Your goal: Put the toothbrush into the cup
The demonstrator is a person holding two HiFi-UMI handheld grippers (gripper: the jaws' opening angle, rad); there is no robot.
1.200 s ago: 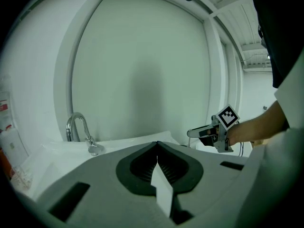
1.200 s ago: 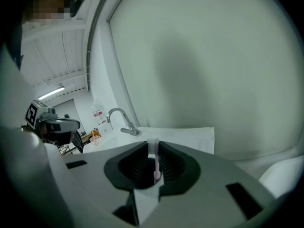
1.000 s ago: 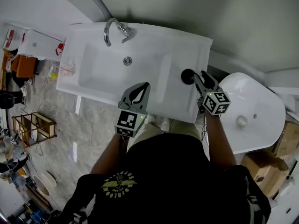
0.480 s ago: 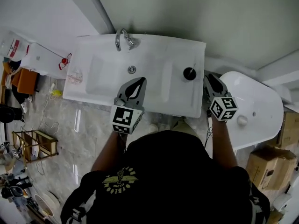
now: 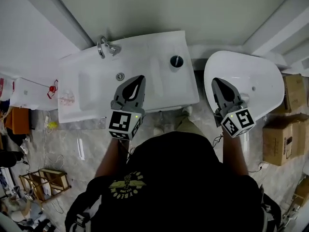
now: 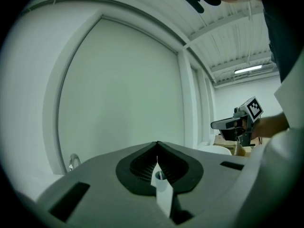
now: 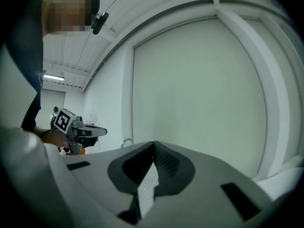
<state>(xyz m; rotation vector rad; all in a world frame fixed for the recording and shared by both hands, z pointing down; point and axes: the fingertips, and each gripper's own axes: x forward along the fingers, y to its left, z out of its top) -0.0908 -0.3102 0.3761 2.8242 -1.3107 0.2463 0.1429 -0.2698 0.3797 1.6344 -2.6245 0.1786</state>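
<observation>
A dark round cup (image 5: 176, 61) stands on the right ledge of the white sink (image 5: 91, 88), and a thin pale stick shows inside it. My left gripper (image 5: 140, 78) hovers over the sink's front right part, shut and empty; in its own view (image 6: 156, 145) the jaws meet at the tip. Off to the right of the cup, my right gripper (image 5: 215, 80) hangs above the white toilet (image 5: 256, 66). It is shut with nothing between the jaws, as its own view (image 7: 153, 143) shows. Both point level at the pale wall.
A chrome faucet (image 5: 105, 47) stands at the sink's back left, with the drain (image 5: 120, 76) in the bowl. Cardboard boxes (image 5: 282, 139) lie right of the toilet. Clutter and a small wooden rack (image 5: 46, 185) sit on the floor at the left.
Both grippers have risen and drawn back from the sink. The right one left the cup, swung right over the toilet, and its jaws closed.
</observation>
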